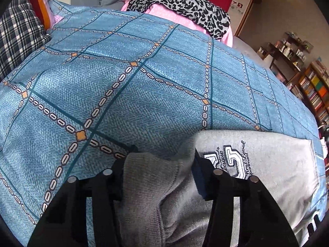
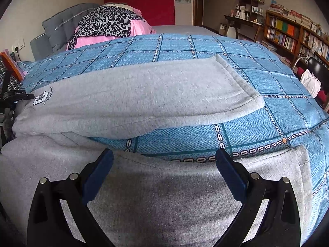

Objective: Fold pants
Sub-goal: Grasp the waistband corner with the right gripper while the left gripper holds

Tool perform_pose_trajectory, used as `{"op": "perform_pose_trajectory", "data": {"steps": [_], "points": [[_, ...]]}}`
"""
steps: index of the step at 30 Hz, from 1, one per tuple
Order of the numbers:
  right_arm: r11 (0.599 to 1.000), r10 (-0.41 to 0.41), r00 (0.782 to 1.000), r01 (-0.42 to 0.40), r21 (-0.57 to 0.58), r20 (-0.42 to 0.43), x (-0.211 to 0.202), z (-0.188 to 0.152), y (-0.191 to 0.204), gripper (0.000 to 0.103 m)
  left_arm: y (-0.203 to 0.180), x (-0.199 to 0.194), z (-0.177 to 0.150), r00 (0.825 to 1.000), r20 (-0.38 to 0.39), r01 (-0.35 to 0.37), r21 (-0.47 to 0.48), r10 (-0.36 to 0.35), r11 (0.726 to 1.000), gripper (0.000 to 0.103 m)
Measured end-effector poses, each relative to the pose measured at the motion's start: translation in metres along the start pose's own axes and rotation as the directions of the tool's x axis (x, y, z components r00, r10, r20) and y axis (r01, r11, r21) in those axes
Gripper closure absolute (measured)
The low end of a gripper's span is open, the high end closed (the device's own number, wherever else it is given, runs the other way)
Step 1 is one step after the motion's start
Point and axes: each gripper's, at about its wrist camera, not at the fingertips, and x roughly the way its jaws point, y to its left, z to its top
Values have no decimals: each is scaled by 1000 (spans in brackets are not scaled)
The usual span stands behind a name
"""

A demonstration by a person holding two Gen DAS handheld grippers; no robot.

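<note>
A: Left wrist view first. What's there?

B: The left gripper [image 1: 162,164] points down at the grey pants [image 1: 267,160], which lie on a blue quilt [image 1: 123,82]. A bunched fold of the waist end sits between its fingers [image 1: 202,177]. The gap is narrow, and both pads seem to press into the cloth, so I'd call it a grip on the pants.

A: Anything else on the fabric?

B: An embroidered logo [image 1: 232,160] just right of the right finger. Farther back, a leopard-print cloth [image 1: 181,2] lies over something pink, and a plaid pillow [image 1: 18,37] sits at the left edge.

A: Now the right wrist view.

B: The right gripper [image 2: 164,162] stands wide, with its blue pads [image 2: 98,175] apart. It hangs over the near leg [image 2: 164,195], whose top edge runs between the fingertips. The pads do not pinch it; I can't tell if they touch the cloth.

A: And the rest of the pants?

B: The far leg [image 2: 144,94] lies flat across the quilt [image 2: 267,82], its hem to the right, well apart from the near leg there. The logo [image 2: 40,99] is at the left, where the legs meet. A bookshelf [image 2: 292,35] stands against the right wall.
</note>
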Motion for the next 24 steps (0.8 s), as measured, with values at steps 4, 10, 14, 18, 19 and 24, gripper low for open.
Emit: {"op": "perform_pose_trajectory", "data": {"steps": [4,10,14,18,19,24], "points": [[996,-64,998,65,-60,30,1,12,-3,2,0,-7,-4,999,19,48,-6,-48,999,60],[986,-142,989,145,-86,45,34,61,-44,2,-8,-15,-6,998,53,40,27,-42,999,60],[982,-187,982,188,-33,31,70,96,-85,2,-6,-14,-7,998,51,28,29,-30,999,60],[981,-193,981,193,-1,16,102,128,-113,2,-7,-8,-4,999,41,18,25,-19,1000,60],[981,-192,981,192,7,14,110,135,-118,2,-7,-8,-4,999,40,14,27,-15,1000,60],[986,-137,991,137,90,-13,151,174,-141,2,-10,-3,-3,999,41,-5,40,3,999,60]]}}
